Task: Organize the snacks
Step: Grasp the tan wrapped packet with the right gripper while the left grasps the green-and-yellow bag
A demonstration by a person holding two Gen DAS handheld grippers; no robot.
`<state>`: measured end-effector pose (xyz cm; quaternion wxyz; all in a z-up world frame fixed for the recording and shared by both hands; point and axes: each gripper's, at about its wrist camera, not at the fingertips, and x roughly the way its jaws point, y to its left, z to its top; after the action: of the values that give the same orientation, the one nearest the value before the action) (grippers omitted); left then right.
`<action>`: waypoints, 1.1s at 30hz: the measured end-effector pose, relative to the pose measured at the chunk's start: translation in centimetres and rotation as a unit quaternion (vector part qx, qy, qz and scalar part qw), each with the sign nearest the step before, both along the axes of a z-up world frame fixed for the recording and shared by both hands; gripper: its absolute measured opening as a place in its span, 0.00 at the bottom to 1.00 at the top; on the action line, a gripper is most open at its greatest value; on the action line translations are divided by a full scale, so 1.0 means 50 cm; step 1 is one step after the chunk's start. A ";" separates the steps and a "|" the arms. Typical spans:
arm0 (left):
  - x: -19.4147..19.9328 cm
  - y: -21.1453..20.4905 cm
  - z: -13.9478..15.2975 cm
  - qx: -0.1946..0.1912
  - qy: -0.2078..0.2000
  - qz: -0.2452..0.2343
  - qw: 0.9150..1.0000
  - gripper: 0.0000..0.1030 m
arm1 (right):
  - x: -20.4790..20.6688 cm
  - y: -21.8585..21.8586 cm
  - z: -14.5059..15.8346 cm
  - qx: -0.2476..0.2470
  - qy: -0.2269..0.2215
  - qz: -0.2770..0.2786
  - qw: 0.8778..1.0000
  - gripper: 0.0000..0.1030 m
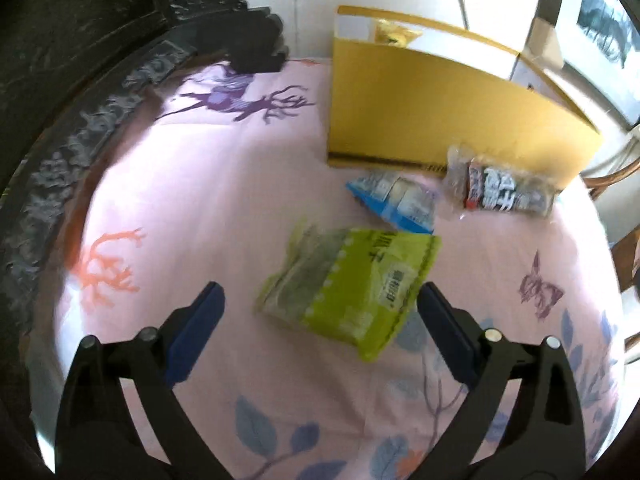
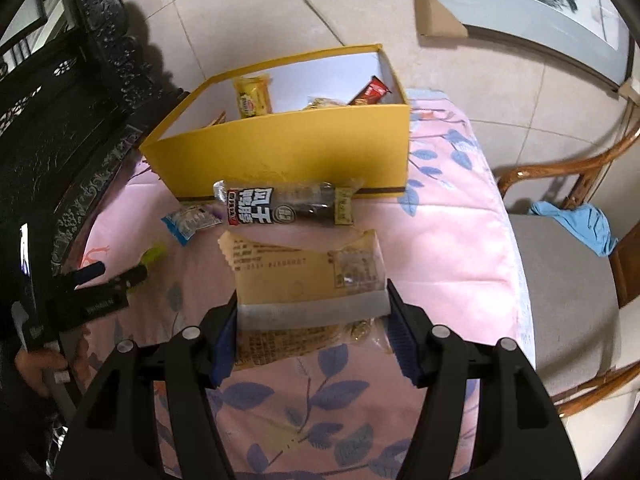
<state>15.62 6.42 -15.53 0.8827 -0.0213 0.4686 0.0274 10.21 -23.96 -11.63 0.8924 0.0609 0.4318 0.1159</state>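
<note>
the tan snack packet lay flat on the pink tablecloth, its near sealed edge between the fingers of the right gripper, whose jaws stood wide, about as wide as the packet, with the pads at or just beside its 2 side edges; contact could not be told. it looked light and soft, a thin crinkly film bag with loose contents, likely slippery and easy to crush, so the flat seal strip at the near end seemed the safest place to pinch. just beyond it lay a dark printed sausage pack, touching the front wall of the yellow box, which already held several snacks. a small blue packet lay to the left of that.

the green bag lay on the cloth ahead of the left gripper, partly between its fingertips; those jaws were wide apart and held nothing. this bag also looked light and floppy, best taken by an edge. a wooden chair stood beside the table.
</note>
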 end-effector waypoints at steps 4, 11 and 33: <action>0.034 -0.040 -0.023 0.041 0.010 -0.082 0.996 0.96 | 0.006 -0.008 -0.011 -0.004 0.011 -0.009 1.000 0.63; 0.073 -0.060 -0.080 0.054 0.054 -0.134 0.988 0.98 | 0.024 -0.025 -0.030 -0.007 0.025 -0.034 0.999 0.63; 0.051 -0.031 -0.079 -0.017 -0.005 -0.136 0.990 0.71 | 0.019 0.037 -0.012 0.003 0.051 -0.010 0.999 0.63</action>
<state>18.19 4.85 -19.46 0.8802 0.0273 0.4628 -0.1016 11.17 -22.08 -12.22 0.8700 0.0732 0.4760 0.1051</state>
